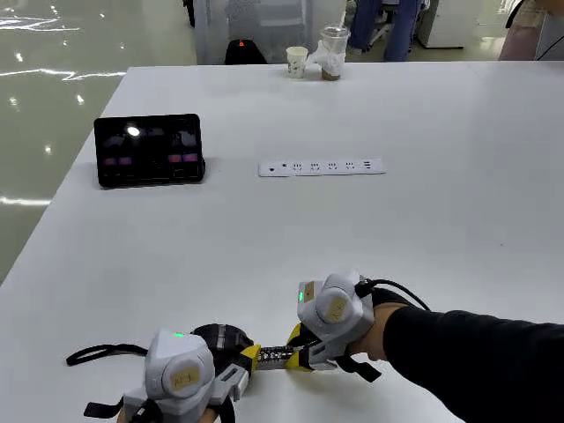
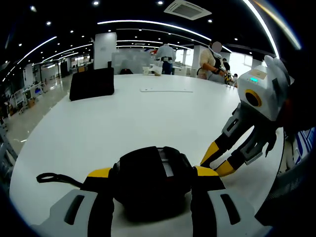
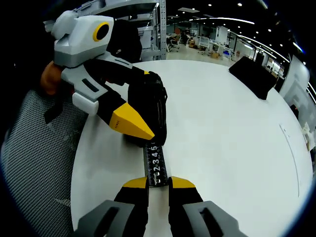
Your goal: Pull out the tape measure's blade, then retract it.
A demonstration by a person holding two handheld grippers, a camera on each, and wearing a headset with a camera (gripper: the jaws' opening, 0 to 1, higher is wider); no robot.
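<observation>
1. Tape measure [image 1: 225, 339]: the black case lay on the white table [image 1: 397, 229] at its near edge, close to the person. In the left gripper view the case [image 2: 153, 177] sat between that view's own two yellow-tipped jaws.
2. Left gripper [image 1: 240, 352]: the jaws were spread only as wide as the case and pressed against its two sides, so the case was clamped. The right gripper view showed this gripper [image 3: 140, 116] coming in from the left, with one yellow tip laid along the near face of the case [image 3: 148, 106].
3. Blade [image 1: 275, 356]: a short length was drawn out of the case and ran flat along the table toward the right gripper [image 1: 298, 352]. In the right gripper view the blade [image 3: 155, 165] was dark, with the numerals 2 to 5 readable.
4. Right gripper [image 3: 158, 181]: the jaws were nearly closed, with the free end of the blade pinched between the yellow tips. In the left gripper view this gripper [image 2: 217, 163] stood just to the right of the case, tips pointing down at the table.
5. Strap [image 1: 97, 354]: a black loop lay on the table to the left of the case.
6. Far half of the table: a dark tablet [image 1: 149, 150] stood propped at the left, a white power strip [image 1: 322, 166] lay near the middle, and two cups [image 1: 298, 61] stood at the far edge.
</observation>
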